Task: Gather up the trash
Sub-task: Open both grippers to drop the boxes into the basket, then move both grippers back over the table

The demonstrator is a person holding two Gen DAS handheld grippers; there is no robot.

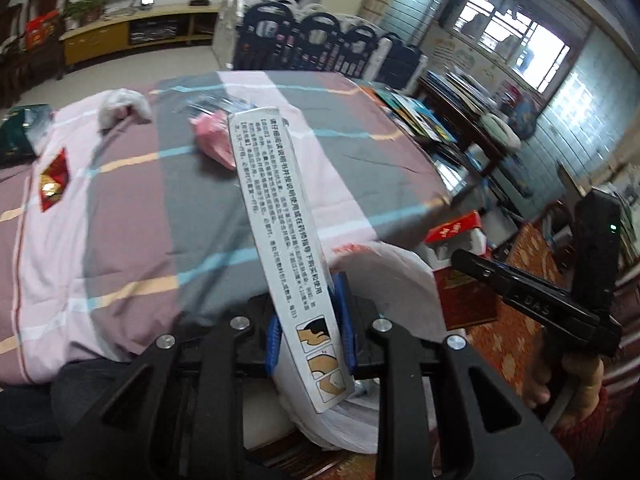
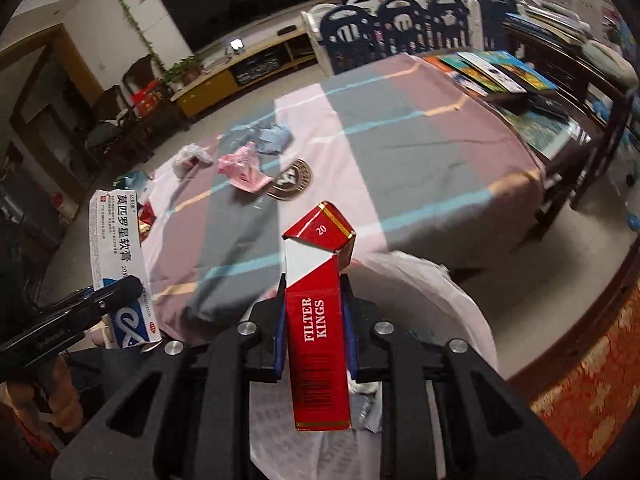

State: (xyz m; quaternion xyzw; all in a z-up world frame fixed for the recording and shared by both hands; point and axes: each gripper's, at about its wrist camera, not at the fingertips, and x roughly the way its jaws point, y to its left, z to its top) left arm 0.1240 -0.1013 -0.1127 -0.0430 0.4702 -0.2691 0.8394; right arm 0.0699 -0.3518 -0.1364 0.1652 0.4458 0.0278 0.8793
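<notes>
Both grippers are squeezing trash over the near white bag (image 2: pixel 440 292), ready to drop: left gripper (image 1: pixel 308 332) is pinching the ointment box (image 1: pixel 280 240), right gripper (image 2: pixel 314 320) the cigarette pack (image 2: pixel 318 320).

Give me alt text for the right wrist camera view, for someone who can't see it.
The right gripper is shut on a red cigarette pack above a white plastic bag. At far left the left gripper holds a white ointment box; pink and white wrappers lie on the striped cloth beyond.
</notes>
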